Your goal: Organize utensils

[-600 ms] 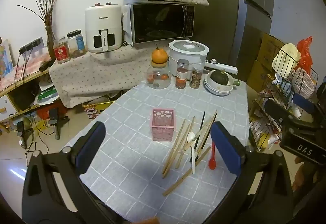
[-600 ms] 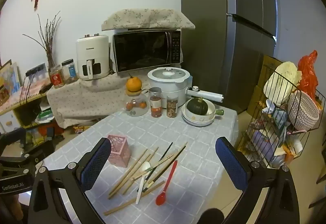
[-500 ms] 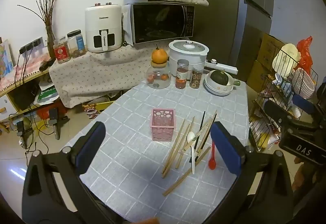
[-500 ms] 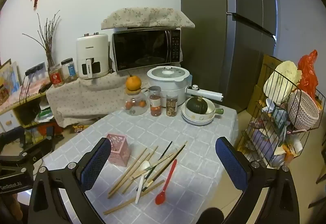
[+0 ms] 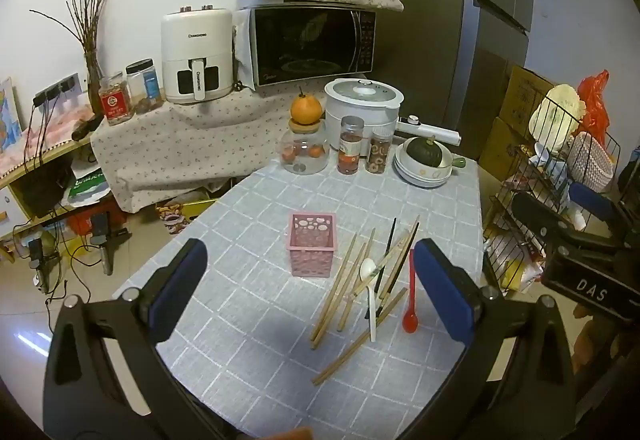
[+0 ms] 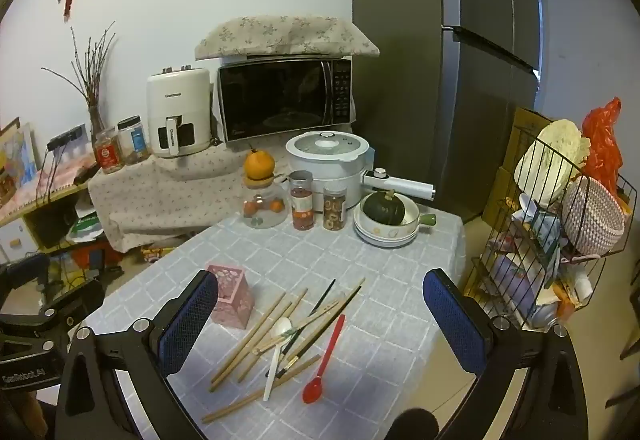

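Both tongs wide apart — left tongs (image 5: 310,272), right tongs (image 6: 320,316) — above scattered chopsticks (image 6: 256,336).

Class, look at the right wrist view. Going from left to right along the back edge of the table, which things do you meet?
Glass jar with an orange on its lid → red spice jar → jar of ring snacks → stack of bowls holding a dark green squash.

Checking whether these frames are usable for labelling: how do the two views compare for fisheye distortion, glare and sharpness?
Left wrist view: strong barrel distortion, black corners, fridge edges bowed; glare patch on the floor at left; chopsticks sharp. Right wrist view: same bowing and vignette; dim, even light, soft shadows under the red spoon; no motion blur.
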Demonstrator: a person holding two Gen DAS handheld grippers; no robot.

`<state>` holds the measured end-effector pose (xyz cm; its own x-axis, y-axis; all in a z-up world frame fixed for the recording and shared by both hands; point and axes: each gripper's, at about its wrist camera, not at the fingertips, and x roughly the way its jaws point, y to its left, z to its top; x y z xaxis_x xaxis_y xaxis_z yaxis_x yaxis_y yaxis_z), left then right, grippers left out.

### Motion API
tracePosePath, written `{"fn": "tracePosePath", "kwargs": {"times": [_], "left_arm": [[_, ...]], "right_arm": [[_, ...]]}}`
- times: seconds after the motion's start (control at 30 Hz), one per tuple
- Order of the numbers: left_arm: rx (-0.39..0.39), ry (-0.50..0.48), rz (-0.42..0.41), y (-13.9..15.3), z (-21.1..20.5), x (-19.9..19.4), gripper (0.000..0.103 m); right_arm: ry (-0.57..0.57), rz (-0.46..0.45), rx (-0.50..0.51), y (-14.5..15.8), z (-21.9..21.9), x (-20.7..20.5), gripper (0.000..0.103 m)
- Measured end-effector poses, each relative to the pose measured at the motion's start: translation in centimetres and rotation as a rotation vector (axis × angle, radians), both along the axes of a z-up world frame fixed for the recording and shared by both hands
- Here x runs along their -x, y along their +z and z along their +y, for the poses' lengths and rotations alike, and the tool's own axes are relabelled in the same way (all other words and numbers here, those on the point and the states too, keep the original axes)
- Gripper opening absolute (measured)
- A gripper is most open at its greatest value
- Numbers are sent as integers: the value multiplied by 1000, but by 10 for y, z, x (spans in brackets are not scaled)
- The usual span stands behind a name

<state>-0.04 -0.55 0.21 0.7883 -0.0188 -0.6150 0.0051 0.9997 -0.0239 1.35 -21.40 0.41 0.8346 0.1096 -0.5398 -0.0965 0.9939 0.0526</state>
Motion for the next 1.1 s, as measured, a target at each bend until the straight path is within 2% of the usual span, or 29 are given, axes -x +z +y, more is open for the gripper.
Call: {"fn": "tracePosePath", "kwargs": {"times": [1.1], "left_arm": [[20, -15, 2, -1, -6, -1, 102]], "right_arm": [[9, 7, -5, -1, 2, 0, 103]]}}
